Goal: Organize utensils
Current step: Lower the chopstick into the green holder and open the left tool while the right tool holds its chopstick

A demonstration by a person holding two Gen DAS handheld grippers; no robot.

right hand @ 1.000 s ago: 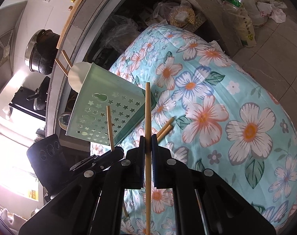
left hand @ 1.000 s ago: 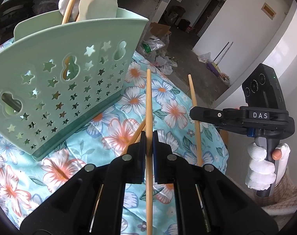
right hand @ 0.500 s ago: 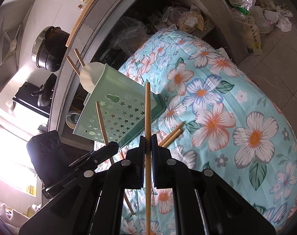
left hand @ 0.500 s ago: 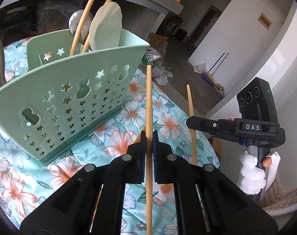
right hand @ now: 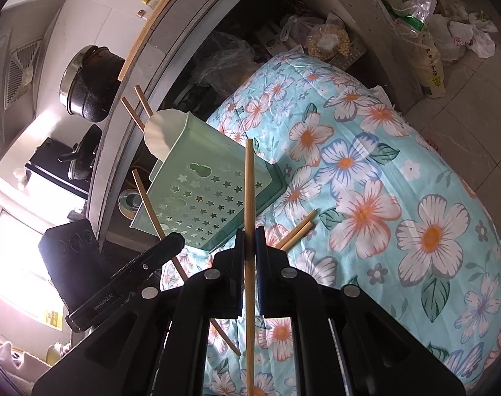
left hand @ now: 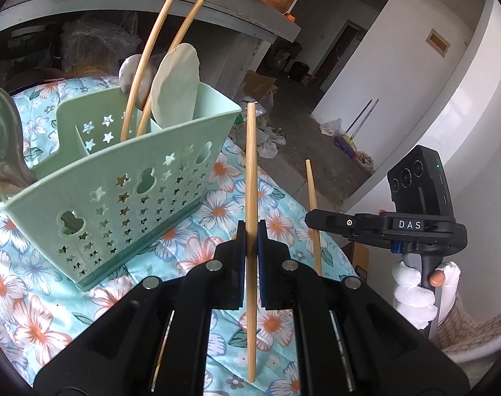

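Both hand-held grippers — left [left hand: 251, 227], right [right hand: 249, 234] — clamped on chopsticks.

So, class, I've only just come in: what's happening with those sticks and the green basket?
A person holds two grippers, each shut on one chopstick. The left gripper clamps a chopstick beside the green caddy, which already holds two chopsticks and spoons. The right gripper grips another chopstick. Two more chopsticks lie on the floral cloth.

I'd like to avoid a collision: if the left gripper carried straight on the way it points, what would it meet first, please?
Probably nothing close: the left gripper, shut on a chopstick, points just right of the green caddy, over the floral cloth edge toward open floor. Depth is uncertain.
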